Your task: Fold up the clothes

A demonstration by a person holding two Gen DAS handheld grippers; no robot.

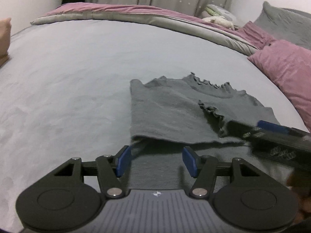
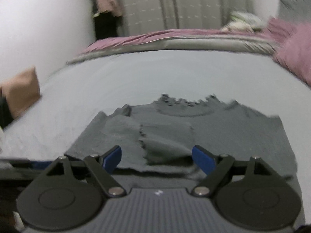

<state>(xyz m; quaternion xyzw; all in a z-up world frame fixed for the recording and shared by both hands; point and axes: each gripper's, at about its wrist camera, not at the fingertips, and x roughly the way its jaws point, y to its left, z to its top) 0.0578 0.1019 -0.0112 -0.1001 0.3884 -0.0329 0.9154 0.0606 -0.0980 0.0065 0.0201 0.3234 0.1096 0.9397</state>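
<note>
**Inspector A:** Left wrist view. Left gripper (image 1: 156, 160) has jaws spread, holding nothing. The grey ruffled top (image 1: 175, 112) lies flat on the bed sheet (image 1: 68, 73), partly folded, at twelve to one o'clock, with its near folded edge just ahead of the pads.

**Inspector B:** Right wrist view. Right gripper (image 2: 158, 160) has jaws open and empty. The top's near edge runs nine-to-three across them, with the neckline at twelve. In my judgement, both grippers are equally near.
</note>
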